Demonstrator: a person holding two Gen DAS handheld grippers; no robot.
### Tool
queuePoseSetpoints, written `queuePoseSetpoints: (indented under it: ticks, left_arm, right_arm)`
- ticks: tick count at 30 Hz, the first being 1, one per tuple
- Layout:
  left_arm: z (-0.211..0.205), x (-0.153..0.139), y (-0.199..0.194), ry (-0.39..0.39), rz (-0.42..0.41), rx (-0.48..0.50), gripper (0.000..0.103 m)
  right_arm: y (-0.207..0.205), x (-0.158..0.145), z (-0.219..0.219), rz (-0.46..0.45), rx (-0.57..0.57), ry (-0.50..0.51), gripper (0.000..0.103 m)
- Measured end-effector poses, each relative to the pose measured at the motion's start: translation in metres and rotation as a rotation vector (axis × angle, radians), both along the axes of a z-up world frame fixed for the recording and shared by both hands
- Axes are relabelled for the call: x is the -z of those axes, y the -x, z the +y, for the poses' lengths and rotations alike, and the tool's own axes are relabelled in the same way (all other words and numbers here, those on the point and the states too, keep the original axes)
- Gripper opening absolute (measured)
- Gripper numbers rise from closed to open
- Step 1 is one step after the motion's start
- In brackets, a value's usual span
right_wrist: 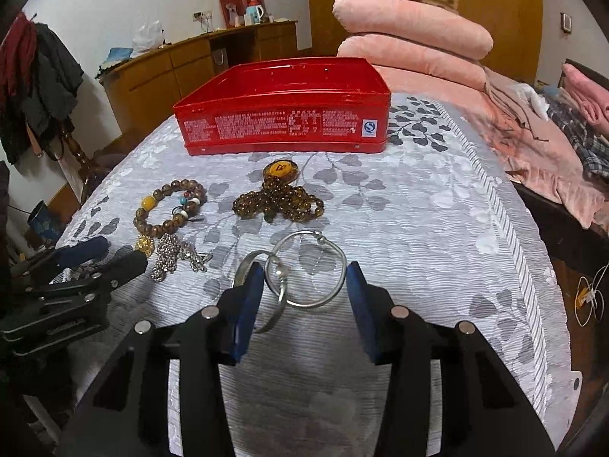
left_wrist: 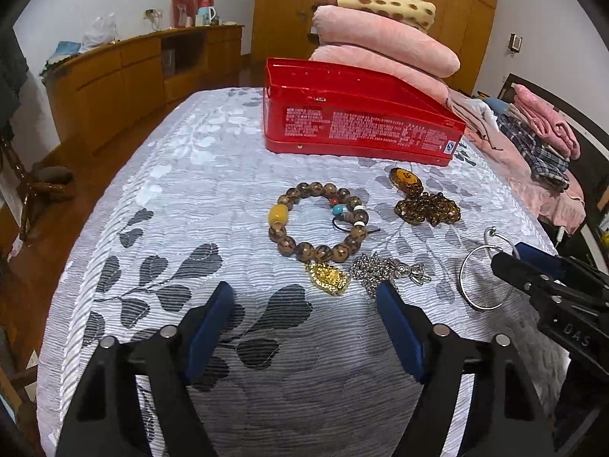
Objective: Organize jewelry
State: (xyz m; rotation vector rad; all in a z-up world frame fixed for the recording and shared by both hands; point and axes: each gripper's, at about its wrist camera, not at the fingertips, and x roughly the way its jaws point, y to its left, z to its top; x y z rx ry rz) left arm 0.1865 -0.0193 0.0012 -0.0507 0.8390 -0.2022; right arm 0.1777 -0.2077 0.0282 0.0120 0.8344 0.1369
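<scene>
- A red tin box (right_wrist: pixel 283 108), open at the top with white print on its near wall, stands on a bed covered by a grey-and-white bedspread (right_wrist: pixel 418 228) with a leaf pattern; every place below is given from this box
- Just in front of the box, toward the cameras, lies a heap of small amber beads with an orange oval pendant (right_wrist: pixel 279 194), the pendant end nearest the box
- To the left of that heap, also in front of the box, lies a bracelet of large brown beads (left_wrist: pixel 318 224) with one yellow bead and a turquoise one, laid flat in a ring
- Nearer the cameras than the bracelet, touching its rim, sits a gold pendant (left_wrist: pixel 329 278); beside it to the right lies a silver chain with a charm (left_wrist: pixel 384 272) in a small pile
- Furthest from the box, in front of its right half, lie two silver bangles (right_wrist: pixel 304 270), overlapping each other
- The right gripper (right_wrist: pixel 304 304) points down at the bangles, its blue-padded jaws spread to either side of them; the left pad sits against the edge of one bangle, the right pad stands clear, so nothing is pinched
- The left gripper (left_wrist: pixel 304 323) hangs over bare bedspread in front of the gold pendant and chain, jaws spread wide, holding nothing
- Behind the box, pink pillows (left_wrist: pixel 384 42) are stacked on the bed
</scene>
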Motion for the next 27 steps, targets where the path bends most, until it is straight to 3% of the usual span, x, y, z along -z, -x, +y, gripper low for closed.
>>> queuePoseSetpoints:
  ticks: [5,7,9,12,16,18,27]
  left_arm:
    - [-0.004,0.0,-0.005,0.002,0.004,0.01,0.074]
    - [-0.006,0.001,-0.008,0.001,0.009,0.017,0.062]
    - [-0.007,0.002,-0.01,-0.002,0.007,0.017,0.058]
    - [-0.006,0.002,-0.01,0.003,0.002,0.014,0.038]
    - [-0.003,0.002,-0.009,0.028,-0.002,0.014,0.024]
    - [0.0,0.002,-0.008,0.043,-0.003,0.017,0.023]
    - [0.002,0.0,0.001,0.049,-0.012,0.017,0.023]
  right_arm:
    - [0.003,0.0,-0.004,0.001,0.005,-0.001,0.043]
    - [0.004,0.001,-0.006,0.002,0.009,-0.005,0.043]
    - [0.006,0.0,-0.008,-0.001,0.008,-0.011,0.043]
    - [0.007,0.0,-0.008,-0.006,0.005,-0.014,0.043]
    - [0.003,0.007,-0.006,0.026,0.007,-0.009,0.045]
    - [0.003,0.01,-0.005,0.038,0.008,0.003,0.054]
    - [0.017,0.003,0.008,0.018,-0.075,0.012,0.054]
